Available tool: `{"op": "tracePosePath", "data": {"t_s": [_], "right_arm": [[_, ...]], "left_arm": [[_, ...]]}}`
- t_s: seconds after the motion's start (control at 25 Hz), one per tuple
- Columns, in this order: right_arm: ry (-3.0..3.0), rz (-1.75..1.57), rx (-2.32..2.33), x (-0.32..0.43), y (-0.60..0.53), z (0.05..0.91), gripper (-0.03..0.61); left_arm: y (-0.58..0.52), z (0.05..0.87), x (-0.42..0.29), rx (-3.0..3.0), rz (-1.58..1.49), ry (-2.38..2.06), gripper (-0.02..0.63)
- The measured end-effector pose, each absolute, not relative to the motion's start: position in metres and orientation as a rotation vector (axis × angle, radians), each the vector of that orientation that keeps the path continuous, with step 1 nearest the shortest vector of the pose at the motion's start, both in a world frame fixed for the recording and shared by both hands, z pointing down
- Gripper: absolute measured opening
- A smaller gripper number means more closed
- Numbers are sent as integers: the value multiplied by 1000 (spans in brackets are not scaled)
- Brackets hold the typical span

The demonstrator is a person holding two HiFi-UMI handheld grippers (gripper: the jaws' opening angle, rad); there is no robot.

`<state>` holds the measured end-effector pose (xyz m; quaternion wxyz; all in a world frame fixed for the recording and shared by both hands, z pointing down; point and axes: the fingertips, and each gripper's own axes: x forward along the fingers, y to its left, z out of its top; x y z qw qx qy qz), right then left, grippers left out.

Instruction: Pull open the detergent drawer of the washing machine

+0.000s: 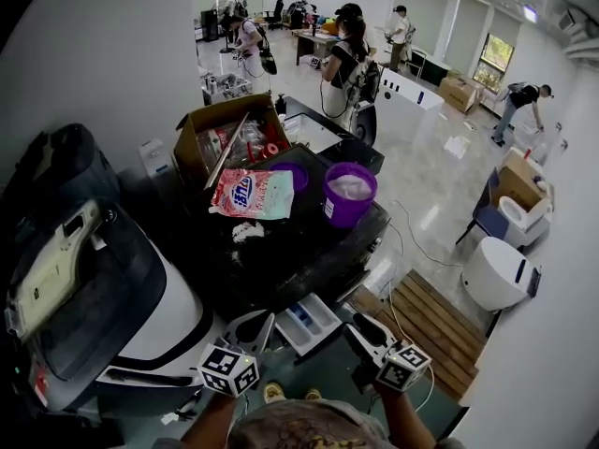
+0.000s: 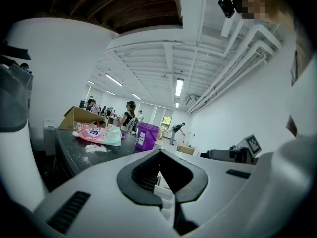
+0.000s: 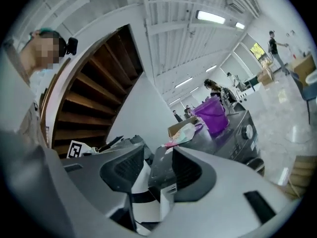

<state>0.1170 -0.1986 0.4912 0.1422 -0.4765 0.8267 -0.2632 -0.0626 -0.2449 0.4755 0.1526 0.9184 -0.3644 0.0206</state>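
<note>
A: Where's the drawer?

B: The detergent drawer (image 1: 307,320) is already out of the washing machine (image 1: 281,260) front. The white tray with its blue compartment is exposed, low in the head view between the two grippers.

A: Jaws?

B: The right gripper (image 1: 363,330) has its jaws partly apart with nothing between the pads. In its own view there's only the machine top and the purple bucket (image 3: 214,114) beyond the gap. It sits just beside the drawer's right end, and I can't tell if it touches. The left gripper (image 1: 255,328) has its tips drawn together and nothing gripped, near the drawer's left corner.

A: So is the pull finished?

B: Looks mostly done to me. Can't say if it's at full travel.

A: What if it needs more?

B: Use one gripper only. Set the pads square on the front lip and clamp before pulling. Then draw straight out along the drawer's own line, level, with no roll of the wrist. Pulling at an angle would likely jam the slide or let the lip slip out. Keep the other gripper clear of the tray's path and stop at the first firm resistance.
</note>
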Motion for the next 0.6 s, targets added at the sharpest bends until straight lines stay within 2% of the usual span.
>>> {"op": "tracePosePath", "data": {"t_s": [0.36, 0.6], "right_arm": [[2585, -459, -1614, 108, -201, 500, 48], [2594, -434, -1668, 104, -202, 512, 3]], "left_arm": [[-245, 489, -76, 2649, 58, -1128, 20], [-243, 503, -82, 2643, 66, -1155, 20]]}}
